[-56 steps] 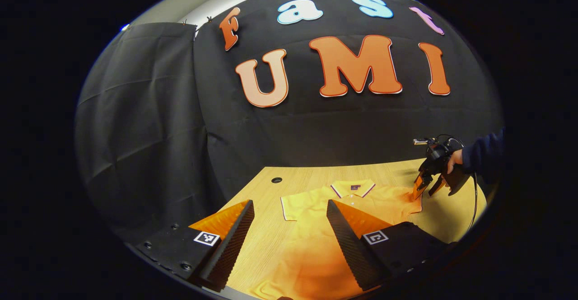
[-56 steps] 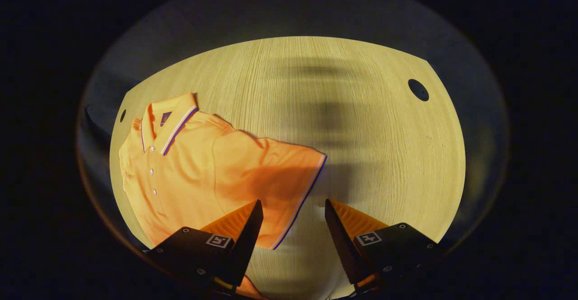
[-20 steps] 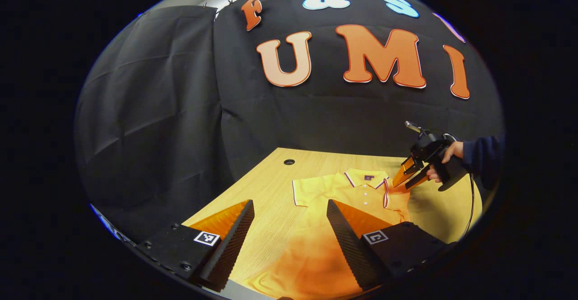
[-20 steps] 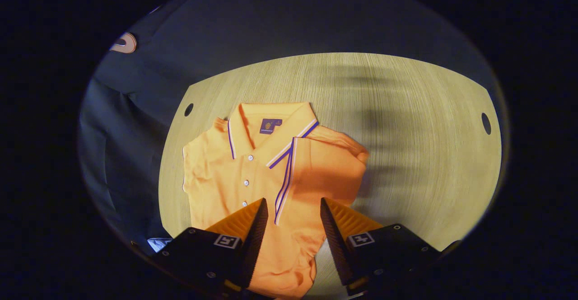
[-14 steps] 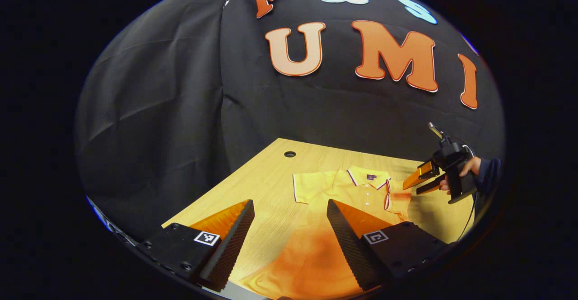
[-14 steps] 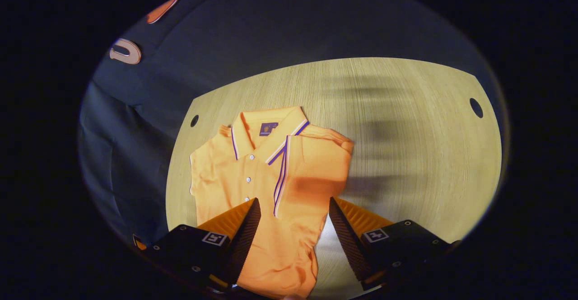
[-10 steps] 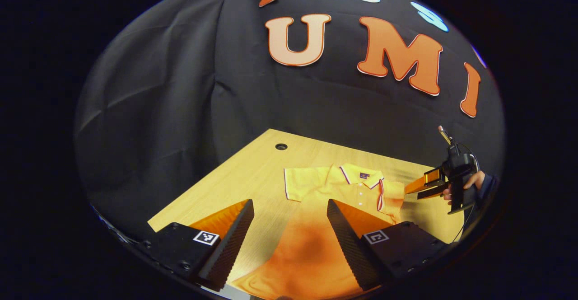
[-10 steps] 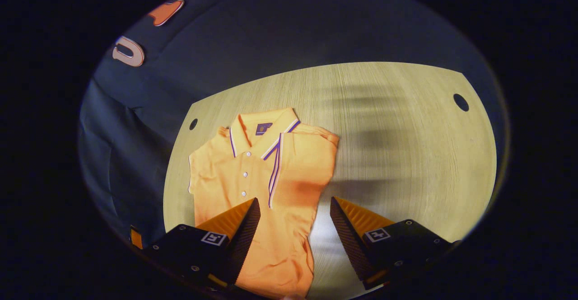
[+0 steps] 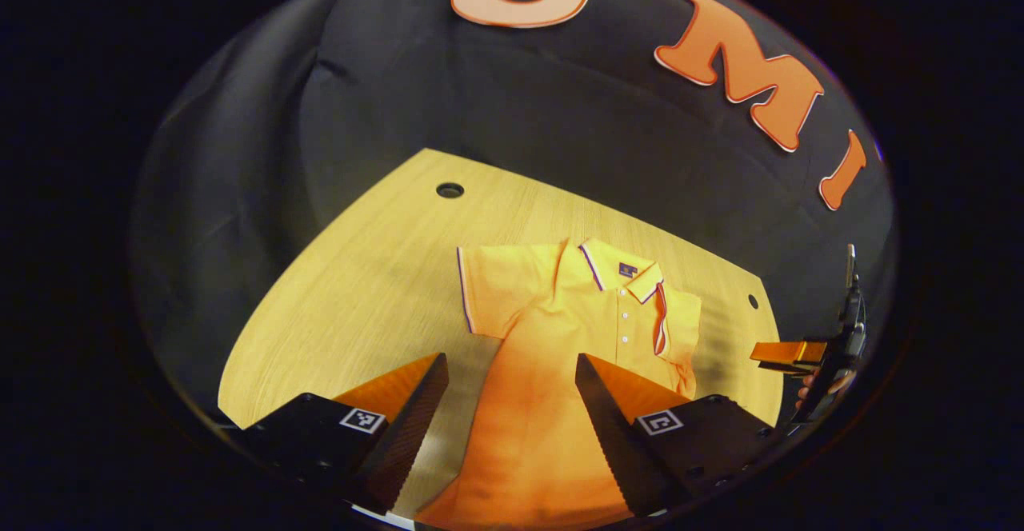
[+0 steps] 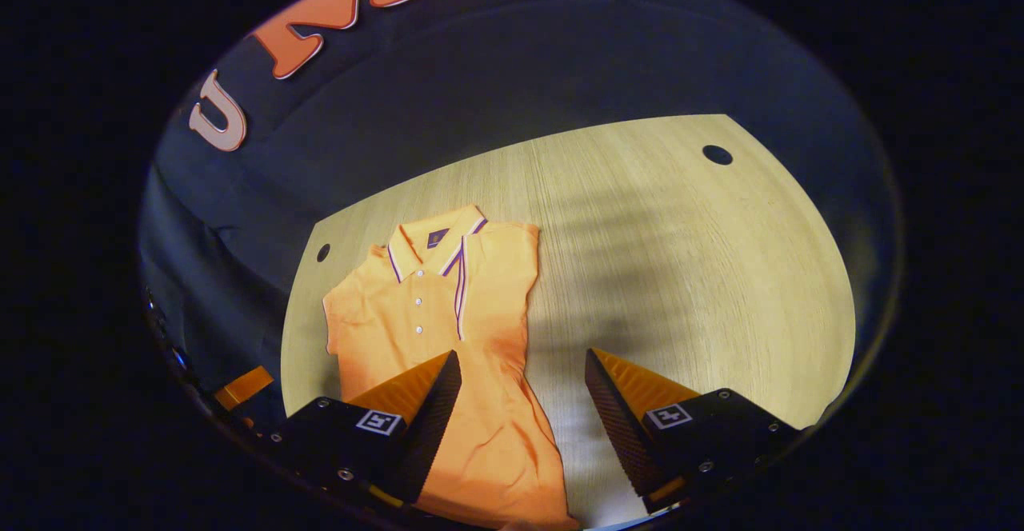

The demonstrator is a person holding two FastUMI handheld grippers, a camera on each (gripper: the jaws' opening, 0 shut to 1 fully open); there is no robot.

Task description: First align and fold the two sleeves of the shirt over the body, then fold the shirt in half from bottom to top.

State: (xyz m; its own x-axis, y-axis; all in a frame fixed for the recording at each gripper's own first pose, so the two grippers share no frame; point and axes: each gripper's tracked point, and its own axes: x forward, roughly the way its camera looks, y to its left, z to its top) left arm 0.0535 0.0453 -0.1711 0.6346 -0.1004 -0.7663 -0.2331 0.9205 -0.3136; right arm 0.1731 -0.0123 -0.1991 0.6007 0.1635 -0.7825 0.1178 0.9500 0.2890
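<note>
Wooden table point(image 10: 680, 275) is seen under dark booth cloth. Orange shirt point(image 10: 448, 331) is laid flat on it, one sleeve point(image 10: 496, 275) folded over the body, the other sleeve point(image 9: 492, 287) spread toward 9 o'clock. Left gripper point(image 9: 512, 367) and right gripper point(image 10: 520, 363) are held spread apart above it, grasping nothing.

Pale wooden table point(image 10: 680, 259) with round cable holes point(image 9: 450, 190), black cloth wall point(image 9: 512, 115) behind
</note>
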